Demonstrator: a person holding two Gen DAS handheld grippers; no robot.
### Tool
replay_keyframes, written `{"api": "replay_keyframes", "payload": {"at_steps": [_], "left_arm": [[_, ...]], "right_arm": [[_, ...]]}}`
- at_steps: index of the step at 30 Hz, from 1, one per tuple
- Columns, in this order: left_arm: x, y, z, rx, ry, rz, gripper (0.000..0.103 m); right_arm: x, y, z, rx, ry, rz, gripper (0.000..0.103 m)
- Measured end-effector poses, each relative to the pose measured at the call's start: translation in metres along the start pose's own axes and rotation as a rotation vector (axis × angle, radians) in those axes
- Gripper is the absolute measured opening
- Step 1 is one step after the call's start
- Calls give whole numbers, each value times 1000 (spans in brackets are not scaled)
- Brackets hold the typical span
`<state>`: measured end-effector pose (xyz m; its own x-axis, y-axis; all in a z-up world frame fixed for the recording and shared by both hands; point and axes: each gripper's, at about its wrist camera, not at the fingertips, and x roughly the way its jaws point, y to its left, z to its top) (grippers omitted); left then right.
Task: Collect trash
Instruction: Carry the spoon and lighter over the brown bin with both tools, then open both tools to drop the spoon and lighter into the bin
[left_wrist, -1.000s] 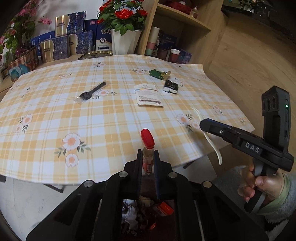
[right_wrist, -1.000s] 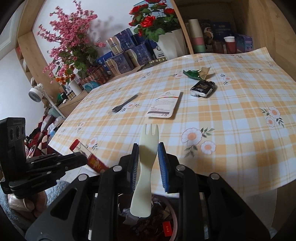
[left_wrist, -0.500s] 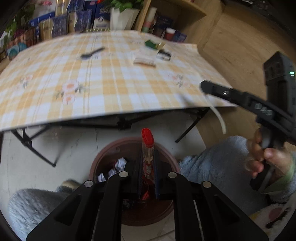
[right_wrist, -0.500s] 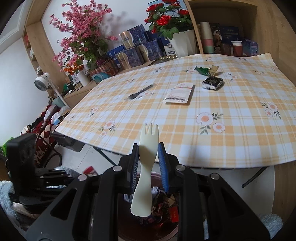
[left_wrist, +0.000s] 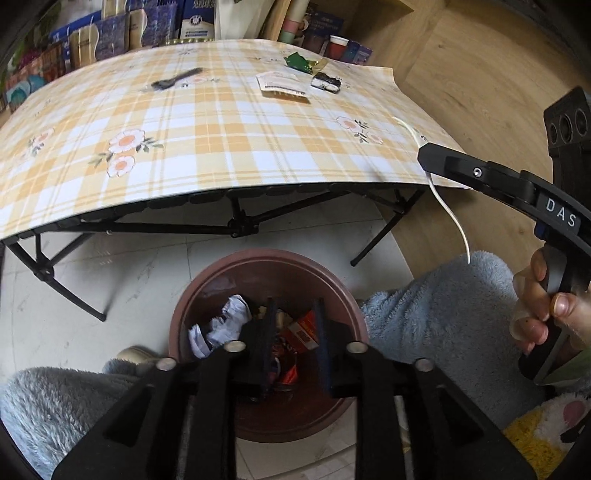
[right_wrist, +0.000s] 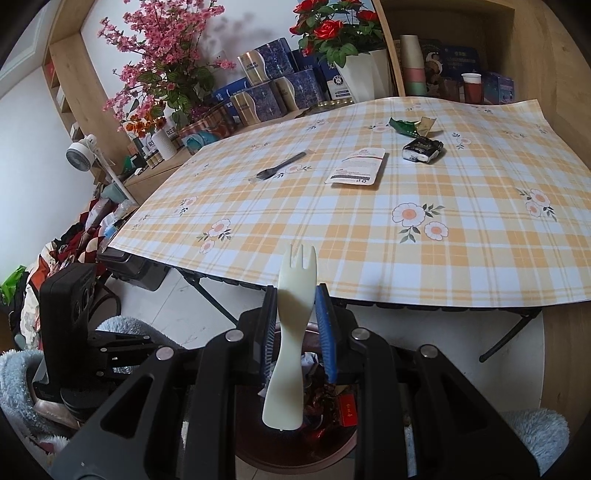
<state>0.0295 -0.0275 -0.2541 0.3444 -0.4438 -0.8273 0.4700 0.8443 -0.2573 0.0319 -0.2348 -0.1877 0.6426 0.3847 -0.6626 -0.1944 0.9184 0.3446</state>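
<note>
Plaid floral cloth covers your desk (left_wrist: 229, 147), where a black spoon (left_wrist: 176, 79), a white packet (left_wrist: 281, 84), a green wrapper (left_wrist: 300, 61) and a dark crumpled pack (left_wrist: 325, 82) lie well apart from you. Below its near edge your left tongs (left_wrist: 293, 341) hang over the brown trash bin (left_wrist: 258, 266), jaws opening with nothing between them; the red-capped tube they pinched a second ago now lies among the trash (left_wrist: 301, 334). Your right tongs (right_wrist: 295, 328) are clamped on the cream plastic fork (right_wrist: 291, 325), tines up, above that bin (right_wrist: 295, 454), just as before.
</note>
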Motion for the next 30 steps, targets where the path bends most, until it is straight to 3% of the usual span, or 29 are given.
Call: {"api": "replay_keyframes", "payload": {"at_steps": [1,3,6,11,18,23,30], "left_arm": [[-2,-1,0,2,-10,9,36],[-11,0,1,-5,-53,44,56],[-23,5,3,-28,-113,86,73],[-48,18,9,-52,-217,169,89],[-77,40,13,-31,-340,367,94],[-83,55,7,-90,-364,362,95],[-71,51,6,-63,-323,375,96]], "right_arm": [[0,0,0,0,2,0,25],[1,1,-1,-2,6,0,25],[2,4,-3,-5,16,5,25],[7,9,-7,-12,37,22,25],[17,20,-14,-34,87,37,25],[26,29,-16,-50,116,35,25],[41,43,-23,-78,169,28,25]]}}
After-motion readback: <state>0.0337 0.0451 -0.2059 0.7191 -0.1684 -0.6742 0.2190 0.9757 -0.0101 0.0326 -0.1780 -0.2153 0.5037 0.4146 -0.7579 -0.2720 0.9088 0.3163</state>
